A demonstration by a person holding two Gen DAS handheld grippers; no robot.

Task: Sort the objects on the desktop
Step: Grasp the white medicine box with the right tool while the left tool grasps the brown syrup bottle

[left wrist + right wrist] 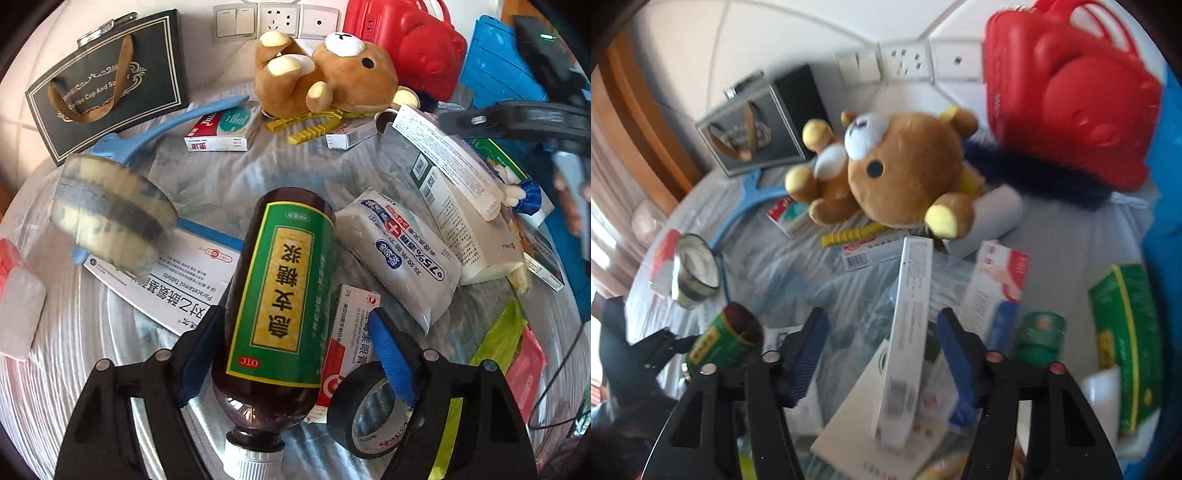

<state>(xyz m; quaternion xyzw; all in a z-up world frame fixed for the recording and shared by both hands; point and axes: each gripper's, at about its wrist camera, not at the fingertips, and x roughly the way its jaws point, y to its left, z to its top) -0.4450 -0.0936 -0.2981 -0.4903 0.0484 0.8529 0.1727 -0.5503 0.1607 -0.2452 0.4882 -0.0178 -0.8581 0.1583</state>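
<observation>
1. The brown syrup bottle (275, 306) with the green label lies on the cloth-covered desk (229, 177), near its front edge, long axis running straight along the left gripper's fingers, white cap (253, 458) toward the camera and base pointing to the back wall.
2. The left gripper (295, 347) has its blue pads on either side of the bottle's body. The left pad (199, 354) looks pressed against the glass; the right pad (391, 358) shows a sliver of box between it and the label, so I cannot tell whether the grip is fully closed.
3. Just right of the bottle lie a small red-and-white ointment box (351, 332) and a roll of black tape (369, 410), the tape touching the right pad.
4. The right gripper (882, 354) stands spread apart over a long white carton (908, 332) lying along its fingers; neither pad touches it.
5. Toward the desk's back edge lie the plush bear (332, 74) and the red bear-shaped case (410, 40).
6. My judgement: the left hand is far nearer the bottle, already aligned across its width, so a lift depends only on squeezing firmly at mid-body.
</observation>
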